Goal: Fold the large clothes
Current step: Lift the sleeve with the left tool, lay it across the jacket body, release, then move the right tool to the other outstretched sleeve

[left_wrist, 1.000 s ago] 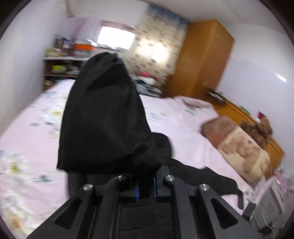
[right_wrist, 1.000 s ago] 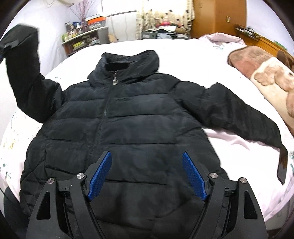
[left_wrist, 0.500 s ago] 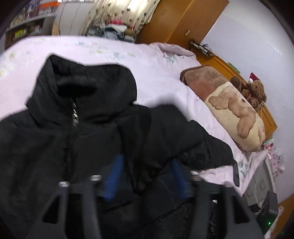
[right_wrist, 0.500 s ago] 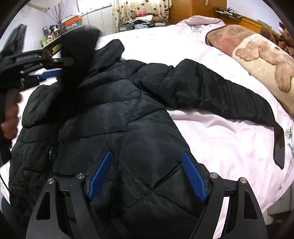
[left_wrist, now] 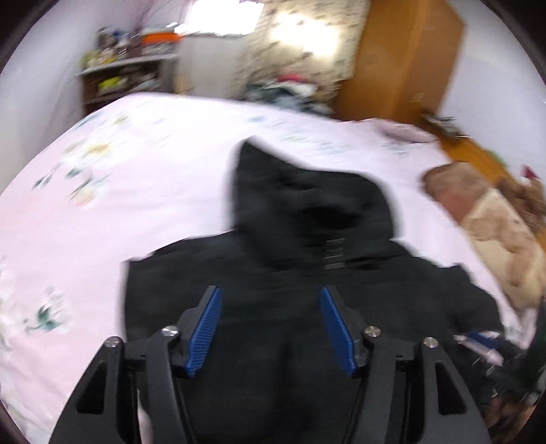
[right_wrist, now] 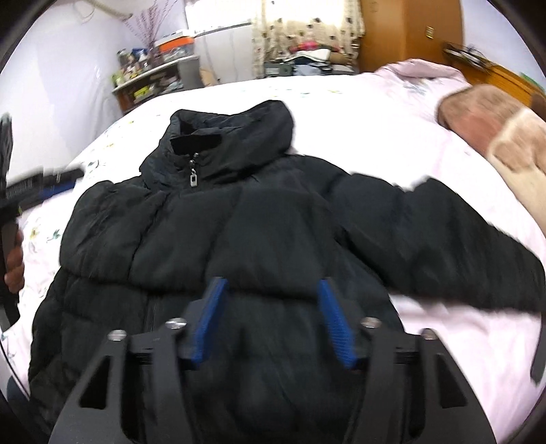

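Observation:
A black puffer jacket (right_wrist: 191,239) lies zipped, front up, on the pink bed (right_wrist: 375,112). One sleeve is folded across its chest (right_wrist: 273,218); the other sleeve (right_wrist: 443,239) stretches out to the right. My right gripper (right_wrist: 271,290) hovers low over the jacket's middle. Its jaws are closing, with puffy fabric bulging between the blue pads (right_wrist: 210,321), which do not visibly press on it. In the blurred left wrist view, my left gripper (left_wrist: 269,297) hangs over the jacket (left_wrist: 307,222). Its jaws are closing too, with nothing pinched. It also shows at the jacket's left side as the left gripper (right_wrist: 68,179).
A brown and cream pillow (right_wrist: 494,136) lies at the bed's right. A cluttered shelf (right_wrist: 150,78) stands behind the bed's far left corner, and a wooden wardrobe (right_wrist: 409,30) at the back right. A hand (right_wrist: 13,263) holds the left gripper's handle.
The left gripper let go of the sleeve, which now lies folded over the jacket's chest, and moved off to the jacket's left side. The right gripper's jaws have narrowed.

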Demonstrator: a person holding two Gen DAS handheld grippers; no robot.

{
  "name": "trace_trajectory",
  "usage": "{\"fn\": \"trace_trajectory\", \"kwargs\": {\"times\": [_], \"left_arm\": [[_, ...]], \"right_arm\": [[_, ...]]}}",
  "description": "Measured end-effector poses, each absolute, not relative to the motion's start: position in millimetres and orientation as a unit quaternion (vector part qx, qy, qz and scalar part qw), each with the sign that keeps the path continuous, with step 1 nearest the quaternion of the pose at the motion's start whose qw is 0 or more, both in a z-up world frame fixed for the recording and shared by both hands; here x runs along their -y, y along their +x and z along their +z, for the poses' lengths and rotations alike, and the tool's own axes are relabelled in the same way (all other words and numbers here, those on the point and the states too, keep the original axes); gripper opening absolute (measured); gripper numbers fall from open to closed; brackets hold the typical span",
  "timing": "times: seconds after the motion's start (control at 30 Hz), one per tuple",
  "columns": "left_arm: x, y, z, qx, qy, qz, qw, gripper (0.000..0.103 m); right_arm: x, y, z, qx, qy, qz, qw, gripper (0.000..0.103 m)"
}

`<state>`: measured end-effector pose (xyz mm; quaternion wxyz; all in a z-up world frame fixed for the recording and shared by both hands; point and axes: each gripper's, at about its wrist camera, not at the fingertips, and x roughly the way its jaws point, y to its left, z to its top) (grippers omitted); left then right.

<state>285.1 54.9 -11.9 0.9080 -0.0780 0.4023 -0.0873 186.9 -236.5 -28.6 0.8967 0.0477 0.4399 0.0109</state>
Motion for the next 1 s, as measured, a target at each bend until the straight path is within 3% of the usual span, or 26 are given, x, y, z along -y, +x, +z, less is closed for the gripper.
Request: {"fn": "trace_trajectory", "kwargs": {"times": [0.1,0.3,0.47,0.63,0.83,1.0], "left_arm": [[-77.7,296.9,-47.4,-0.428,-0.06,-0.044,0.901,0.049],[-78.7,299.2,-85.6,-0.439,-0.073,-0.033,0.895,0.048],[-79.8,302.3,-80.7,-0.446,-0.064,-0.038,0.892,0.047],[-83.3,252.0,-45.6,-0.406,-0.051,-0.076,0.909,0.046],[-81.0,250.9,-84.7,-0.458,-0.048,-0.069,0.885,0.047],[-75.2,243.2,-60.2,-0.459,-0.049,-0.055,0.886,0.046]], "right_arm": [[230.4,232.7,-46.1,-0.454,0.037,0.013,0.89,0.044],[248.5,279.5,-100.0,-0.504,0.05,0.0,0.862,0.044],[247.2,280.9,-98.4,-0.506,0.041,-0.005,0.862,0.044],[256.7,241.1,-60.3,-0.465,0.065,-0.006,0.883,0.044],[252.1,244.1,-100.2,-0.513,0.051,0.007,0.857,0.044],[251.8,234.0,-75.9,-0.505,0.058,0.001,0.861,0.044]]}}
